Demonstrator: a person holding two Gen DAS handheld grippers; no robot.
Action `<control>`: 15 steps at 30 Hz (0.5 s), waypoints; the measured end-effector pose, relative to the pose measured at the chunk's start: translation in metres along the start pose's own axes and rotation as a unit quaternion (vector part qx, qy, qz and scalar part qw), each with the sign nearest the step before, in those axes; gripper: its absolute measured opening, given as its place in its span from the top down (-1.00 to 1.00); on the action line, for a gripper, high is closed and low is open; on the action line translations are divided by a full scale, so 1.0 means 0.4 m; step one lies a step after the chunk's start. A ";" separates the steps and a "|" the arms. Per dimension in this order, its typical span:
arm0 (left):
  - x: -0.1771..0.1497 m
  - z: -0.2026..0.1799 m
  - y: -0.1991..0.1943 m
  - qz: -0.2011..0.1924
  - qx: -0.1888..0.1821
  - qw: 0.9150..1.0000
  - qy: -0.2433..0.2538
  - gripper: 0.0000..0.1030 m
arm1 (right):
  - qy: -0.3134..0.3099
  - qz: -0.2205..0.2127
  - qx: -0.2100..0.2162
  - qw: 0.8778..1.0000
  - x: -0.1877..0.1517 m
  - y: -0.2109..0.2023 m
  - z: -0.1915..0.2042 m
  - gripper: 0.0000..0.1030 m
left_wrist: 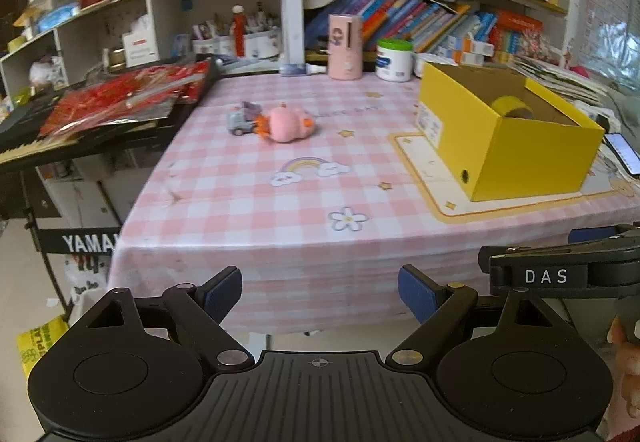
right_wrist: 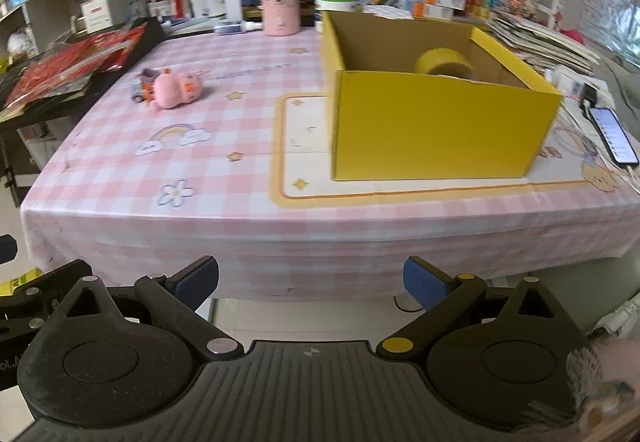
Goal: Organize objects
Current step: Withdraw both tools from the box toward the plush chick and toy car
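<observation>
We are holding both grippers short of the table's near edge, out over the floor. The left gripper [left_wrist: 320, 294] is standing with its blue-padded jaws wide apart and nothing between them; the right gripper [right_wrist: 311, 282] is likewise spread wide and empty.

Beyond the jaws we are looking across the pink-and-white checked tablecloth [left_wrist: 248, 210]. Well ahead of both grippers, towards the far left of the cloth, the pink plush pig toy [left_wrist: 290, 124] is lying on its side, its long axis running roughly left to right across our view, its head end pointing right in the right wrist view. The small grey toy truck [left_wrist: 242, 120] is touching its left end.

To the right, the open yellow cardboard box [right_wrist: 440, 130] is sitting on a cream placemat, with a yellow tape roll [right_wrist: 442, 62] inside it. Further back, a pink cylindrical holder [left_wrist: 345, 46] is standing upright before the bookshelves.
</observation>
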State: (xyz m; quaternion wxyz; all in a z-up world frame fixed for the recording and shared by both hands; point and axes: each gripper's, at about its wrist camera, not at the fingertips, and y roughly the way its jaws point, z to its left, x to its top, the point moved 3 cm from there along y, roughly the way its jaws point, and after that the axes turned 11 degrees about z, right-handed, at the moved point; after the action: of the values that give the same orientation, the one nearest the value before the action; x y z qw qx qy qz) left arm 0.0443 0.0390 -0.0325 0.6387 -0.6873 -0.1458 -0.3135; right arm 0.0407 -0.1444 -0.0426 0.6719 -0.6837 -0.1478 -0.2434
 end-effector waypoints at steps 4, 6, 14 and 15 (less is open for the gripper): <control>-0.009 0.035 -0.011 -0.003 0.010 1.000 -0.013 -0.70 | -0.017 -0.003 0.009 1.000 0.003 -0.005 0.043 -0.94; -0.011 0.051 -0.016 -0.003 0.015 1.000 -0.020 -0.70 | -0.025 -0.003 0.014 1.000 0.005 -0.004 0.065 -0.94; -0.010 0.089 -0.025 -0.011 0.029 0.999 -0.040 -0.70 | -0.055 -0.006 0.028 0.998 0.020 -0.001 0.121 -0.94; -0.008 0.092 -0.024 -0.012 0.031 0.999 -0.041 -0.70 | -0.057 -0.007 0.029 0.998 0.024 0.000 0.125 -0.94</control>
State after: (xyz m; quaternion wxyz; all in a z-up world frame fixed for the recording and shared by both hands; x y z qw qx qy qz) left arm 0.0450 0.0765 -0.0266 0.6493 -0.6779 -0.1892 -0.2882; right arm 0.0554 -0.0961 -0.0366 0.6806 -0.6754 -0.1973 -0.2041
